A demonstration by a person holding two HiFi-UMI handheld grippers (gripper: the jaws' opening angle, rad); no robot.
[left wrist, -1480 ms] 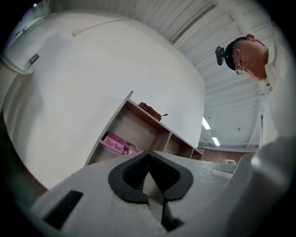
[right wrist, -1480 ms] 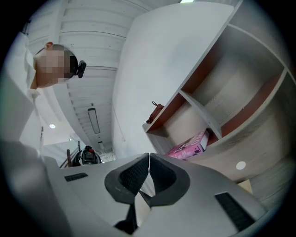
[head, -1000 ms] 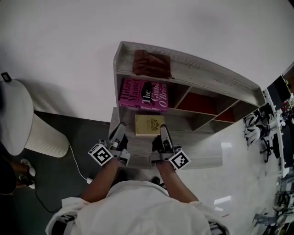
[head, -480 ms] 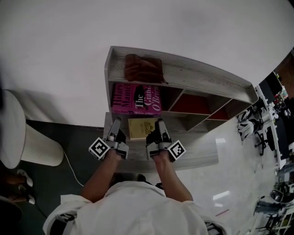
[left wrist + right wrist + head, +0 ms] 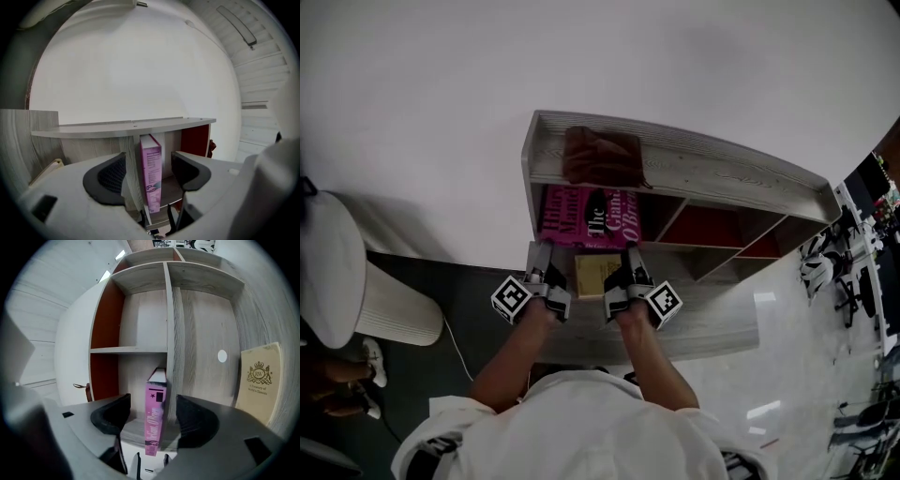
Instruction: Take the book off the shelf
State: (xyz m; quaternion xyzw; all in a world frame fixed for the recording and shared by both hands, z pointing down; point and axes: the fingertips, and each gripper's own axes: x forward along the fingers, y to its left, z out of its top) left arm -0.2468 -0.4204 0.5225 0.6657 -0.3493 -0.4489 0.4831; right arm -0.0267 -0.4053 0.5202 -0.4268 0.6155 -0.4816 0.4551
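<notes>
A pink book stands in the left compartment of the grey wooden shelf. A cream book lies on the lower ledge between my two grippers. The left gripper and the right gripper both point at the shelf, and their jaws are opening with nothing gripped. In the left gripper view the pink book shows ahead through the gap of the left gripper, beside a shelf panel. The right gripper view shows the pink book's spine ahead of the right gripper, and the cream book at right.
A brown bag lies on the shelf top. Red back panels line the compartments further right. A white round stool and a cable are on the dark floor at left. Clutter sits at the right edge.
Both grippers' jaws went from shut to open. Both grippers moved forward, closer to the shelf on either side of the cream book.
</notes>
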